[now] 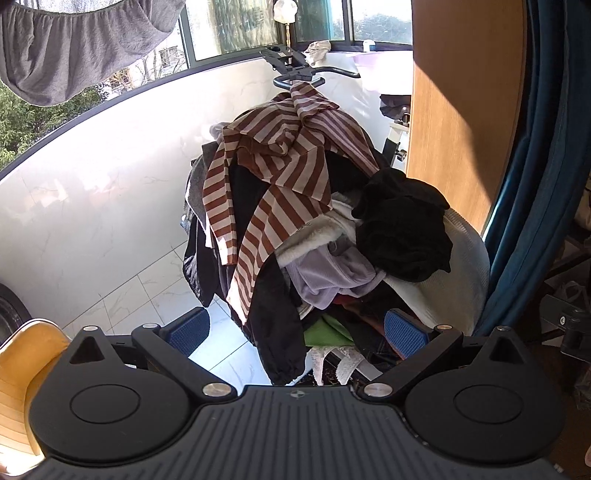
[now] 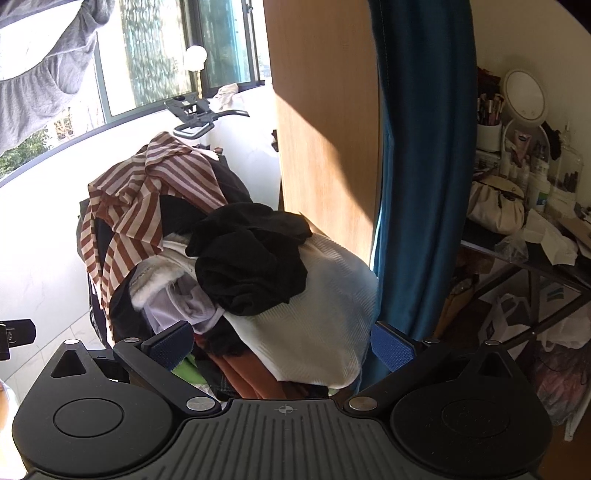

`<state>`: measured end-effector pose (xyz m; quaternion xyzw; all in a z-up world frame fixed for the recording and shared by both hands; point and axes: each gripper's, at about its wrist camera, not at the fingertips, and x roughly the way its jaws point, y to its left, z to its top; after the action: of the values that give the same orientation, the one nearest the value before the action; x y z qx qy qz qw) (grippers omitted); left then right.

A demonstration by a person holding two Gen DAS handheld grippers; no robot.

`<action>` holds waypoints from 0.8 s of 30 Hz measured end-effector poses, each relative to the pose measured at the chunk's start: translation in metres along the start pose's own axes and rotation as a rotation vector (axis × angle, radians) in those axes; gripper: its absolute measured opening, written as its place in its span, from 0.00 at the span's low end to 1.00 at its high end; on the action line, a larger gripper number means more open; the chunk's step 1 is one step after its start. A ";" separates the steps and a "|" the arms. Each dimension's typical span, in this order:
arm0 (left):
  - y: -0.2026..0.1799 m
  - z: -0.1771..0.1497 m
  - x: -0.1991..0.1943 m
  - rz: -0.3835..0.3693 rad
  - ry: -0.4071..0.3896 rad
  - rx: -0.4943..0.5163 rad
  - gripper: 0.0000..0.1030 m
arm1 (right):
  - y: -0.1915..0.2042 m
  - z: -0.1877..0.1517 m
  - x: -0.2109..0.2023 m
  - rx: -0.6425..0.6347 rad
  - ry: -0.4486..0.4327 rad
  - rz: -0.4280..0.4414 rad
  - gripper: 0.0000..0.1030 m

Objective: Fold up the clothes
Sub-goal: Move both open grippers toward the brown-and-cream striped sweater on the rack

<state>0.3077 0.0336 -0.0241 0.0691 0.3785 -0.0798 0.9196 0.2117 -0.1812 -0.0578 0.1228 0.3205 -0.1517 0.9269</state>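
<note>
A: Left wrist view: left hand-held gripper (image 1: 295, 332) spread wide, empty, facing the clothes pile (image 1: 317, 236); striped shirt (image 1: 273, 177) draped on top over the exercise bike handlebar (image 1: 299, 75).

B: Right wrist view: right hand-held gripper (image 2: 282, 345) also released, near the white knit (image 2: 325, 295) w/ black garment (image 2: 251, 258) on it. Risk: tugging one piece could drag the heap to the floor.

Hard daylight pours in through the windows (image 1: 236, 29) at the back, blowing the white wall (image 1: 92, 192) out to near glare — worse still in the right wrist view. A sharp diagonal shadow edge cuts across the wooden panel (image 2: 325, 147). The cluttered desk (image 2: 535, 251) on the right sits dim. Fisheye bending curves the window sill and frame edges — focus stays crisp throughout.
</note>
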 end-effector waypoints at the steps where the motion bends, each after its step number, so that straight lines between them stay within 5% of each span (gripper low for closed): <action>1: 0.003 0.007 0.006 -0.026 0.002 -0.015 1.00 | 0.001 0.005 0.008 0.010 0.006 0.001 0.99; 15: 0.006 0.061 0.072 0.001 -0.004 0.030 1.00 | 0.017 0.045 0.075 0.059 0.040 0.036 0.99; 24: 0.047 0.078 0.112 -0.142 0.026 -0.031 1.00 | 0.039 0.058 0.107 0.092 0.054 -0.035 0.99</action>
<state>0.4490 0.0542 -0.0454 0.0290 0.3957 -0.1381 0.9075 0.3379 -0.1853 -0.0762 0.1637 0.3404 -0.1792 0.9084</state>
